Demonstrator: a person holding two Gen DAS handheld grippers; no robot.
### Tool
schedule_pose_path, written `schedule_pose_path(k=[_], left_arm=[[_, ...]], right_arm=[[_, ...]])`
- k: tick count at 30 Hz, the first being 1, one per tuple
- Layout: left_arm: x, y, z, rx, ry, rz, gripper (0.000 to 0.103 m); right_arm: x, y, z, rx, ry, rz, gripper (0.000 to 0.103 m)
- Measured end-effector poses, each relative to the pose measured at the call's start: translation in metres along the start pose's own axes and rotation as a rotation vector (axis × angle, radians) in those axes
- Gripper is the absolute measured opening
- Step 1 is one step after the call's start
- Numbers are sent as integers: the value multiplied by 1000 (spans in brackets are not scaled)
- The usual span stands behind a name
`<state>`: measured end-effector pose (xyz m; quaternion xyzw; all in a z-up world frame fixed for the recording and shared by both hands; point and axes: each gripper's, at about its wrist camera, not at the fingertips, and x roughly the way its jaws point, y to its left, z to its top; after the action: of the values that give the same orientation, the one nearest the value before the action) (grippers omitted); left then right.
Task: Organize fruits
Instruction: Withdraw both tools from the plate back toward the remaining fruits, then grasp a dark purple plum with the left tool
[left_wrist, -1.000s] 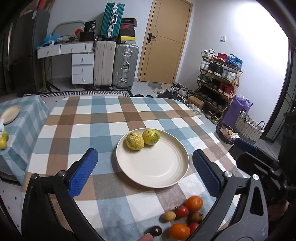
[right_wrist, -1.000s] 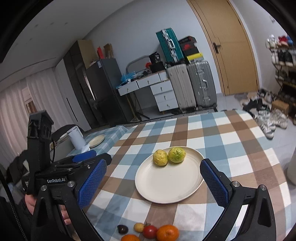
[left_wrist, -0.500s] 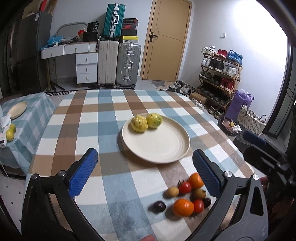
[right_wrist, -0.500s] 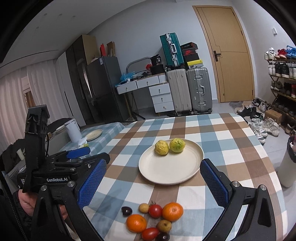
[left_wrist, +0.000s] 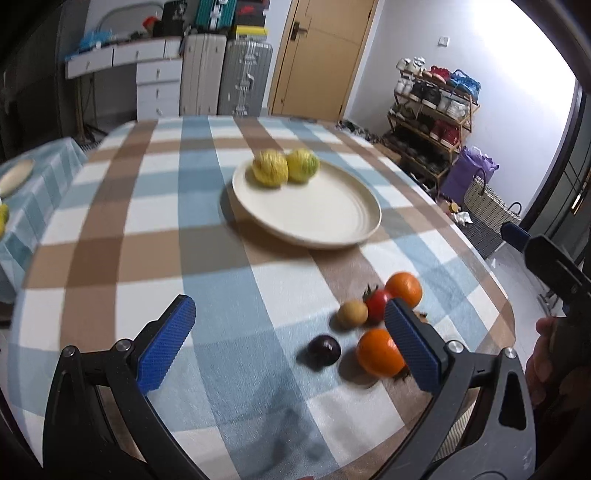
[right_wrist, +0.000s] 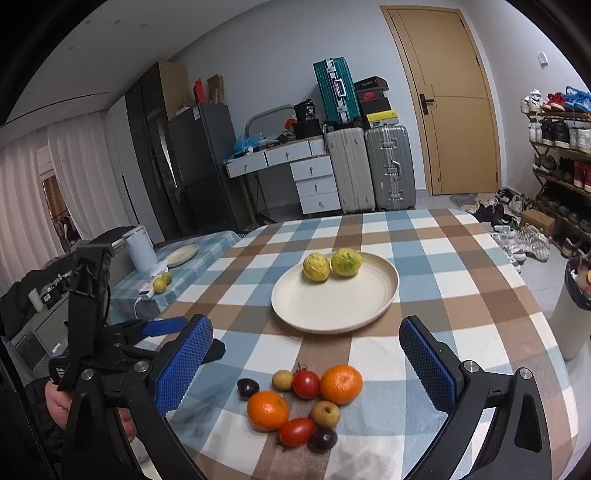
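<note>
Clearly, nothing is held at this moment: the left gripper is seen with its blue pads spread wide and empty, and the right gripper is likewise spread and empty.

The loose fruit is gathered in one cluster on the checked tablecloth. From the right gripper it lies directly ahead and slightly below, framed between the two pads; from the left gripper it lies off toward the right pad, which partly covers it. The right gripper is therefore judged the nearer and better aligned.

In the right wrist view eight loose pieces are counted: two oranges, the nearer orange and the farther orange; two tomatoes, a round tomato and an oblong tomato whose long axis runs roughly across the gap between the pads; two small tan fruits; and two dark plums.

Beyond the cluster, farther from both grippers, one cream plate is set, and two yellow-green citrus fruits are already resting touching at its far edge.
</note>
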<state>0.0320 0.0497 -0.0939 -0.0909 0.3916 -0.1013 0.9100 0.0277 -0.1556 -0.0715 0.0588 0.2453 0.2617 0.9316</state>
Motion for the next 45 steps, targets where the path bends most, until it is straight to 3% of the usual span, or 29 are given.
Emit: schedule_pose_path(k=[9,13,20,28,34,45], left_arm=[[29,11,-13,-40,81,-48,97],[39,13,-16,-59,116,-79,84],[48,8,-19,-30,147,-128,46],[50,-1,-23,-13,170,-195,22],[47,-5,-23,-9,158,-193,21],[17,8,-6,-19,66,-182,21]], right_arm=[[7,-5,-12,16,34,-1,103],[11,-8,-16,23,45,-2,103],[12,-11,-19,33,52,-2,103],[11,-12,-20,35,53,-3,103],[12,-13,-21,36,57,-5,103],[11,-22,-25,81,91,29,103]])
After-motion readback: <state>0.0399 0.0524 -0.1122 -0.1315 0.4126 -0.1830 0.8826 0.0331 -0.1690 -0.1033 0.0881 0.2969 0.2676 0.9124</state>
